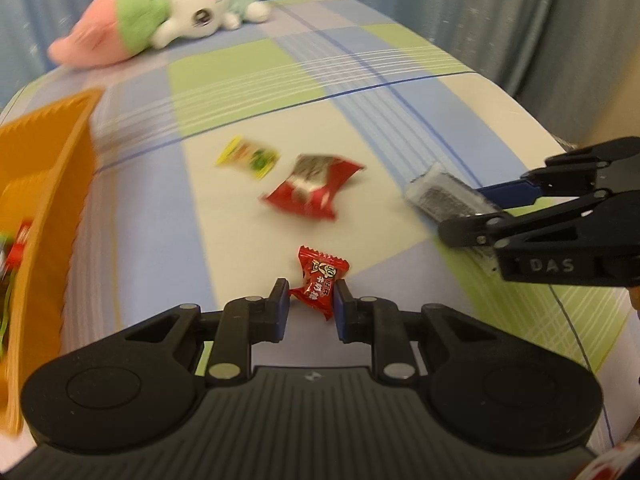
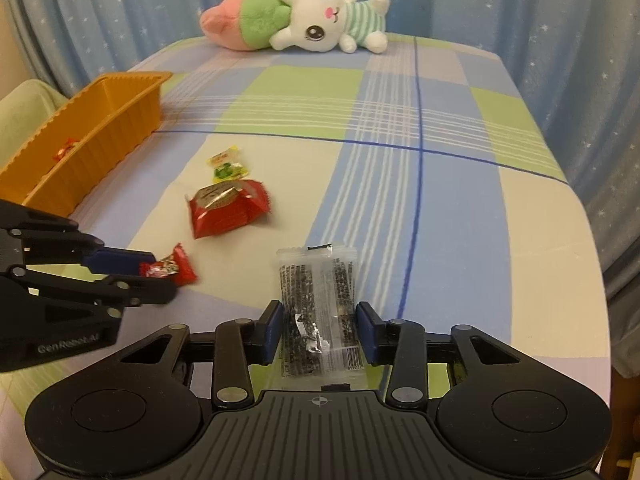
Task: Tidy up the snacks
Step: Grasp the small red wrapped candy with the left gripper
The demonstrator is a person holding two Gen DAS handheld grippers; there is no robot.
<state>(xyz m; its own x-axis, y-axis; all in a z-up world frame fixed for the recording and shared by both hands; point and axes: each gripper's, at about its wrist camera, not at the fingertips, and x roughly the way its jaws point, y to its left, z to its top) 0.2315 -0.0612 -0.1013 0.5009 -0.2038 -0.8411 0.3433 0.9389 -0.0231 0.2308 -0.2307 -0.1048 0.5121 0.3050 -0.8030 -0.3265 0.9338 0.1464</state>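
Note:
A small red wrapped candy (image 1: 320, 276) sits between the blue pads of my left gripper (image 1: 310, 296), which is shut on it just above the checked sheet. The right wrist view shows that same left gripper (image 2: 160, 276) and candy (image 2: 178, 268) at the left. My right gripper (image 2: 319, 320) is shut on a clear packet with black contents (image 2: 316, 280), its pads against both long edges. From the left wrist view the right gripper (image 1: 460, 216) and the packet (image 1: 440, 192) are at the right. An orange basket (image 2: 120, 120) with a few snacks inside stands at the left.
A larger red snack bag (image 2: 228, 208) and a yellow-green packet (image 2: 226, 166) lie loose mid-sheet. A plush rabbit (image 2: 312, 20) lies at the far edge of the bed before blue starred curtains. The basket's wall (image 1: 60, 152) is close on my left gripper's left.

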